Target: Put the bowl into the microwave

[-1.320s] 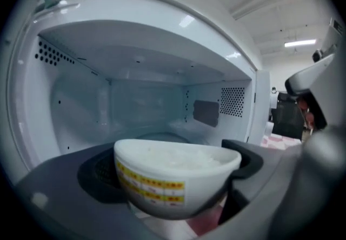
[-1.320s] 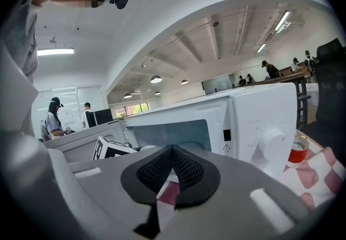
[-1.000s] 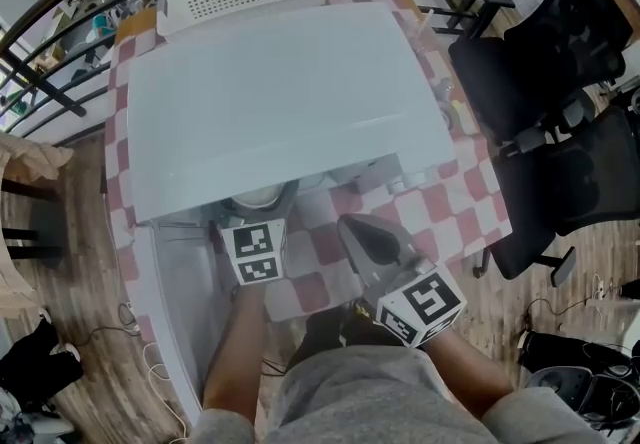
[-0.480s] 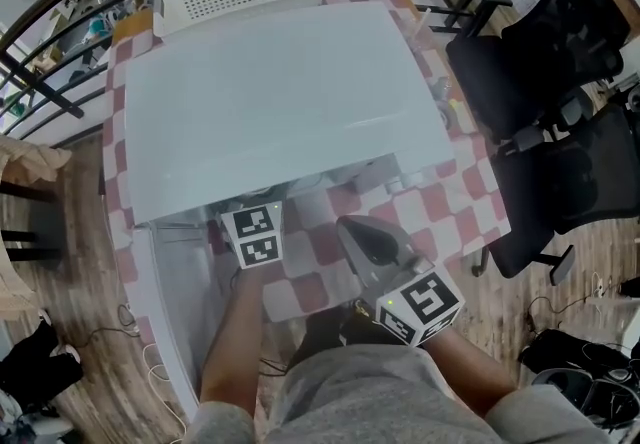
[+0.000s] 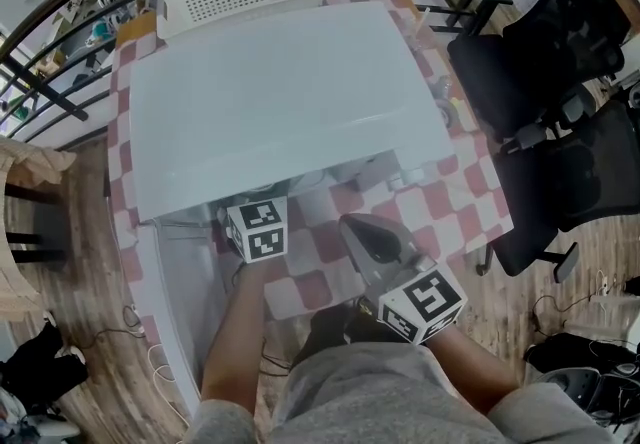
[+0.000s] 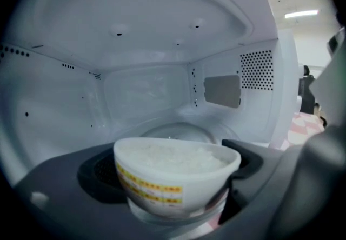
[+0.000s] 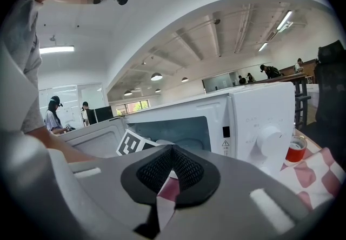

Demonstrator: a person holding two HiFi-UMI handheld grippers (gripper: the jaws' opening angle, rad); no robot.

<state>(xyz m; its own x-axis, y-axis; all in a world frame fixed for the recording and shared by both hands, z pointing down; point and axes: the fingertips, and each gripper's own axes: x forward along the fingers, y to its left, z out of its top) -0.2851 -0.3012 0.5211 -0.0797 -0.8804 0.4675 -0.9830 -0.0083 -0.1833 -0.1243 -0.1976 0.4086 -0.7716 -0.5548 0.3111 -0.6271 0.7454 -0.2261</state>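
bowl (image 6: 178, 164) of rice pinched in left tool (image 6: 172, 180); turntable (image 6: 181, 130) of microwave (image 6: 146, 85) lies straight ahead, just beyond it; right tool (image 7: 170, 179) pressed together, empty

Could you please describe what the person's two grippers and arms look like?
The left gripper and right gripper have grey jaws with black ribbed pads. Each carries a white cube with black square markers: the left cube and the right cube. The forearms are unsleeved, and the clothing is grey. No cables show.
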